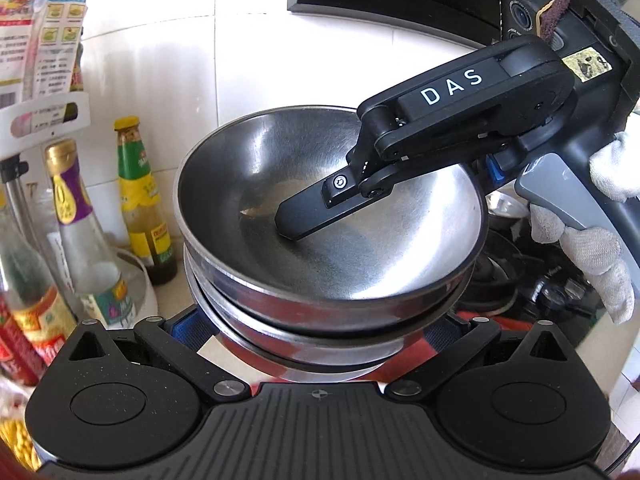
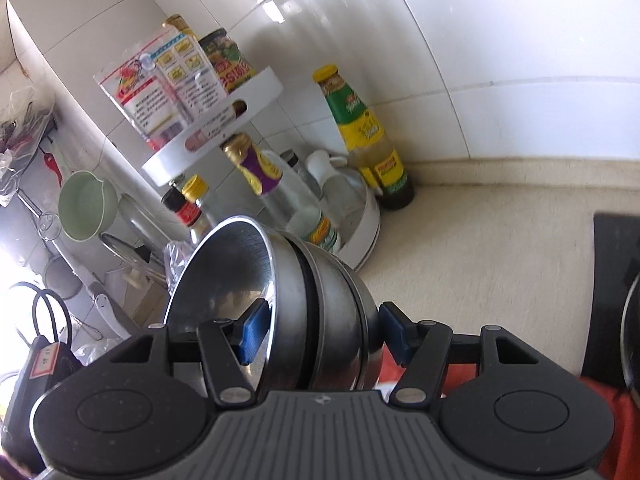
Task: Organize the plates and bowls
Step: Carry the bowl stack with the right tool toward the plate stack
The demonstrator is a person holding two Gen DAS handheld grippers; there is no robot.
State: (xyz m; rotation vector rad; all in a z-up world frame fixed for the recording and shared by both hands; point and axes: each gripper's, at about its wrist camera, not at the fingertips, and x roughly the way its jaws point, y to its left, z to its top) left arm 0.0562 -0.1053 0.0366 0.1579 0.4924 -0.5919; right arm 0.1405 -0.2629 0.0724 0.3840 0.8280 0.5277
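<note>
A stack of nested steel bowls (image 1: 328, 216) fills the middle of the left wrist view. My left gripper (image 1: 316, 332) reaches under it, its blue pads (image 1: 188, 328) sitting against both sides of the lowest bowl, fingertips hidden. From the upper right comes the right gripper, held by a white-gloved hand (image 1: 592, 244), with one black finger (image 1: 308, 212) lying inside the top bowl. In the right wrist view the bowl stack (image 2: 320, 300) appears on edge, and my right gripper (image 2: 324, 332) is shut on it: one blue pad (image 2: 252, 332) inside the top bowl, the other under the stack's base.
Sauce bottles (image 1: 140, 200) and a white two-tier rack (image 2: 224, 132) with packets crowd the tiled corner at the left. A beige counter (image 2: 500, 248) stretches right toward a black slab (image 2: 616, 280). A green ladle (image 2: 86, 208) hangs on the left wall. Black stove parts (image 1: 520, 280) lie behind the bowls.
</note>
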